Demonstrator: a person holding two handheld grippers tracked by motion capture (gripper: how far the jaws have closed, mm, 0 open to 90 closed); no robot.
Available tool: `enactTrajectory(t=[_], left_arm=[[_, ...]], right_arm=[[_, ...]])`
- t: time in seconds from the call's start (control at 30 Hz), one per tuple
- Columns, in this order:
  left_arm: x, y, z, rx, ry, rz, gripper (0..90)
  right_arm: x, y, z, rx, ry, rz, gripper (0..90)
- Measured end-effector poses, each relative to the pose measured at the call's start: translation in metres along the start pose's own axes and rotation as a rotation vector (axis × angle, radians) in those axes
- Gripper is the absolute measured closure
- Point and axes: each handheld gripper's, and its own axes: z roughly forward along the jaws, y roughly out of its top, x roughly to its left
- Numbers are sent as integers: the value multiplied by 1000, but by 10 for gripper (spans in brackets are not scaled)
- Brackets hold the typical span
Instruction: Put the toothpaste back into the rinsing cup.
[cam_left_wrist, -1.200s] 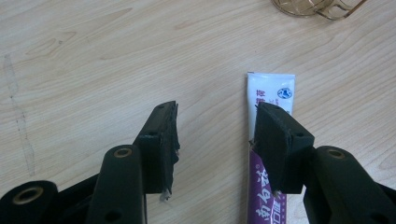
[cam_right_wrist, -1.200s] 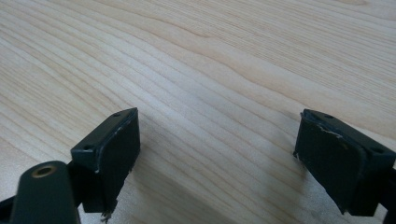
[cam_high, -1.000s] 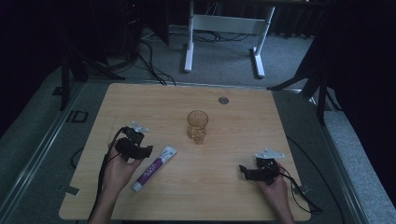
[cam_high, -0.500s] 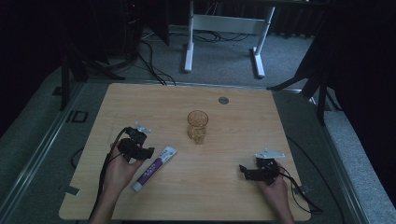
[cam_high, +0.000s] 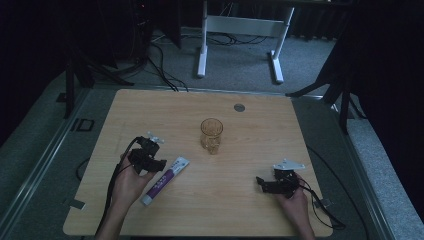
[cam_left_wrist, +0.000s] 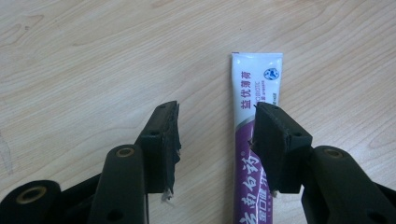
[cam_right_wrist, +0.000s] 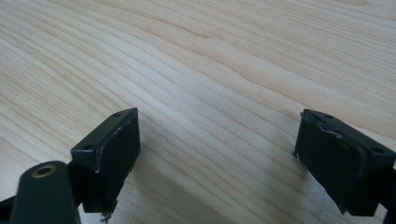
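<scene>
That tube (cam_left_wrist: 254, 93) near the counter's (cam_high: 310, 130) left edge looks light and squishy, so left gripper (cam_left_wrist: 217, 140), half open beside it, should pinch mid-body; right gripper (cam_right_wrist: 219, 154) gapes wide, empty.

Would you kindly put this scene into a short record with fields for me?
surface: wooden table
work in hand: left gripper reaching for the toothpaste tube
left gripper: open, one jaw over the tube's edge, nothing gripped
toothpaste tube: lying flat, white and purple, beside the left gripper
right gripper: open, over bare wood, apart from everything
glass cup: upright at mid-table
</scene>
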Motion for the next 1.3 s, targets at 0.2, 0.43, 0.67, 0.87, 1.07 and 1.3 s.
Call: enactTrajectory(t=[0.2,0.43,0.67,0.87,1.07,1.3], left_arm=[[-2,1,0,16,-7,9,510],[-5,1,0,36,-8,21,510],[-7,1,0,46,-11,26,507],[-9,1,1,58,-14,27,507],[-10,1,2,69,-14,30,508],[-13,3,1,86,-14,42,508]], right_arm=[[0,0,0,0,0,0,139],[0,0,0,0,0,0,139],[0,0,0,0,0,0,138],[0,0,0,0,0,0,139],[0,0,0,0,0,0,139],[0,0,0,0,0,0,138]])
